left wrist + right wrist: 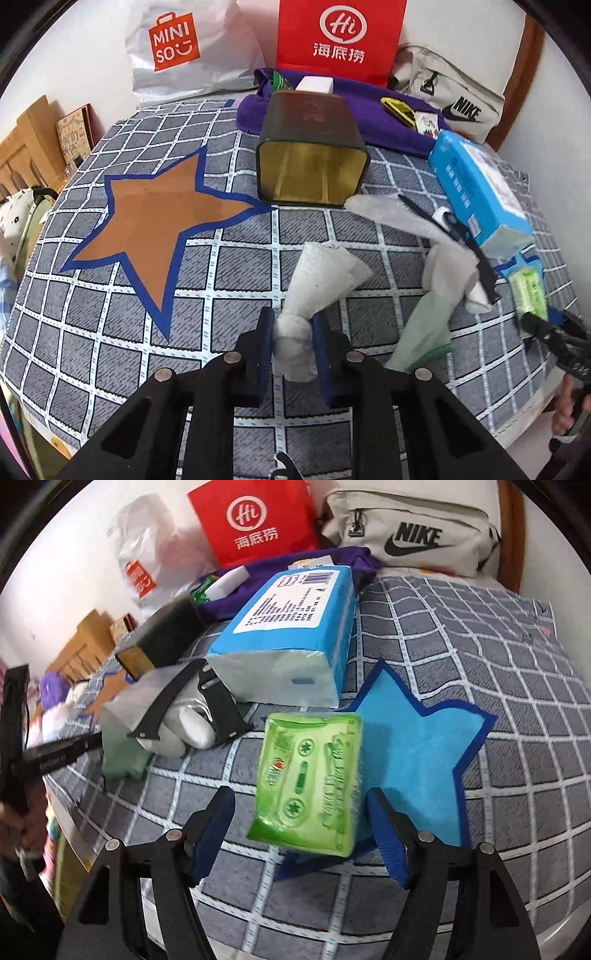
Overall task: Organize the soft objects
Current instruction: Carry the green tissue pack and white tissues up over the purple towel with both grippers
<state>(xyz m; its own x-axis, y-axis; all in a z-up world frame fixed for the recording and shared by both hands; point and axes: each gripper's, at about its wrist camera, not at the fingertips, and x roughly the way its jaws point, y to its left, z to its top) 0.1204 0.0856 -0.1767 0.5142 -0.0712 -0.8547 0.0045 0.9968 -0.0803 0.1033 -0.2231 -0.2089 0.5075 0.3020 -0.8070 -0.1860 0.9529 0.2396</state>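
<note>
- Left wrist view: your left gripper (293,343) has its jaws clamped on the twisted end of a white paper towel (317,280), whose loose end fans out above the checked bed cover (110,314), short of the open brown tin (312,173).
- Right wrist view: your right gripper (301,830) stands with jaws apart around a green tissue pack (308,782); neither pad visibly presses it, and the blurred pack lies partly over a blue star patch (417,746).
- Beside it sit the large blue tissue pack (291,635) and a heap of pale gloves and cloths (177,723) crossed by black straps.
- Risk, left: the grip is on a thin twist, so a quick swing towards the tin could tear the towel or let it slip free.
- Risk, right: closing off-centre could squeeze the slick wrapper out sideways; it sits nearer your right pad.
- Risk, shared: the heap lies between both hands, and a low pass could snag a strap.
</note>
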